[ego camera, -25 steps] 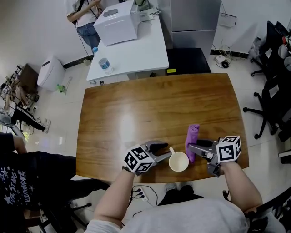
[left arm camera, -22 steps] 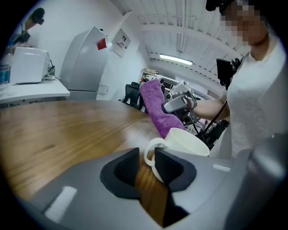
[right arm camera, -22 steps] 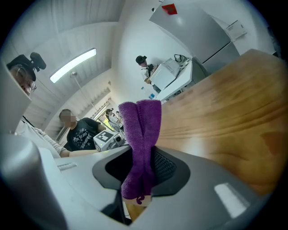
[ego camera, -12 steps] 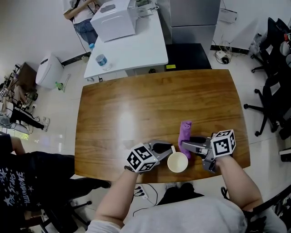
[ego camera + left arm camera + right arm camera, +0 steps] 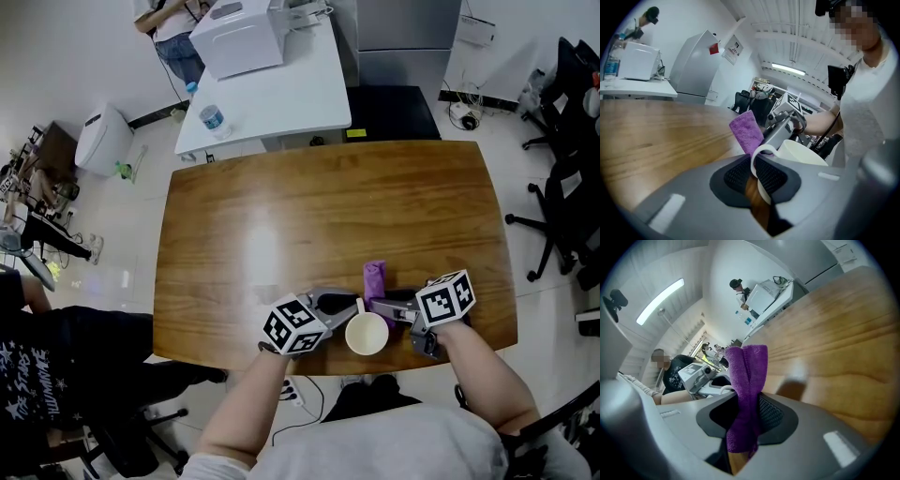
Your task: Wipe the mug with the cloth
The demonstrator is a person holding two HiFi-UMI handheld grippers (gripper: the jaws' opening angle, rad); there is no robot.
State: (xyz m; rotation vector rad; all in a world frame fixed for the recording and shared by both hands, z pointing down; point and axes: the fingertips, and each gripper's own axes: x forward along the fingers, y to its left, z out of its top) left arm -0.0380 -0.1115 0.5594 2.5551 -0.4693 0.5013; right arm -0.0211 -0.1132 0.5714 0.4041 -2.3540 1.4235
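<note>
The left gripper (image 5: 345, 305), its fingers (image 5: 736, 177) having just been closing, is pinching the mug (image 5: 367, 334) by its handle (image 5: 759, 152) at the front edge of the bench (image 5: 309, 216). The right gripper (image 5: 377, 303) is clamping the purple cloth (image 5: 375, 277) between its fingers, just beside the mug.

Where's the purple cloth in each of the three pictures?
Head view: the purple fabric cloth is low, right of centre, just beyond the white ceramic mug.
Left gripper view: in the middle, sticking up behind the mug's handle.
Right gripper view: in the middle, pinched in the right tongs.
Shared landmark: the brown wooden table shows in all three.
</note>
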